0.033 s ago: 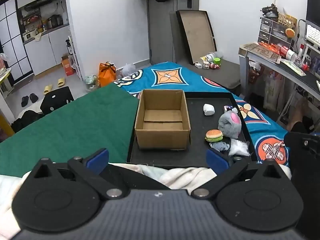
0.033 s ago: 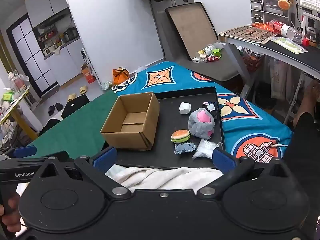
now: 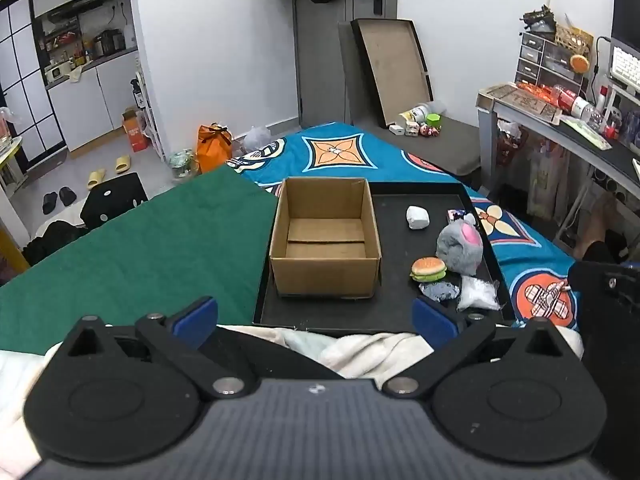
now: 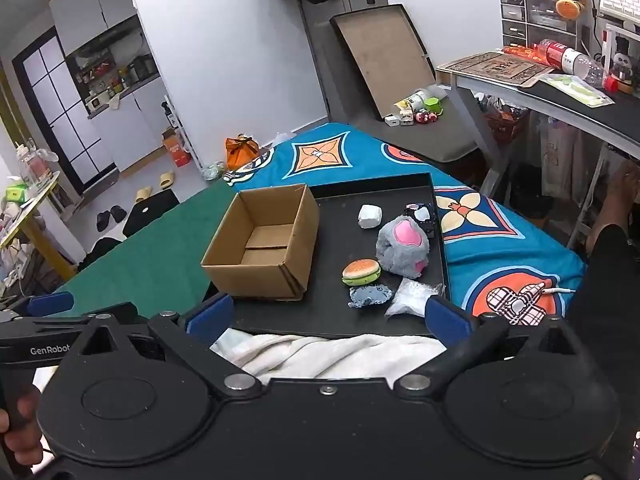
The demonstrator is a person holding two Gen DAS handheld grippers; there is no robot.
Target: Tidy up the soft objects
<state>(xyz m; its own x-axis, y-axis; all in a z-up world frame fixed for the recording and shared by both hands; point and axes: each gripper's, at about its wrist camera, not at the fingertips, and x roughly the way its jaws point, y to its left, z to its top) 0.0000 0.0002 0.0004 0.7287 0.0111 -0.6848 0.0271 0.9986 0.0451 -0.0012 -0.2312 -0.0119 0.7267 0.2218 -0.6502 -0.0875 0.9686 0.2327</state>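
Note:
An empty open cardboard box (image 3: 325,236) (image 4: 262,246) stands on the left part of a black tray (image 3: 394,312) (image 4: 332,316). To its right lie a white lump (image 3: 417,217) (image 4: 369,216), a grey and pink plush (image 3: 460,246) (image 4: 402,246), a toy burger (image 3: 428,269) (image 4: 361,271), a blue-grey crumpled piece (image 3: 439,291) (image 4: 370,295) and a clear plastic bag (image 3: 478,298) (image 4: 414,298). My left gripper (image 3: 316,320) is open and empty, in front of the tray. My right gripper (image 4: 328,314) is open and empty, also short of the tray.
The tray rests on a green cloth (image 3: 140,248) and a blue patterned blanket (image 3: 340,152). A white towel (image 4: 320,354) lies at the near edge. A desk (image 4: 560,100) stands at the right. A tray lid (image 3: 392,68) leans on the far wall.

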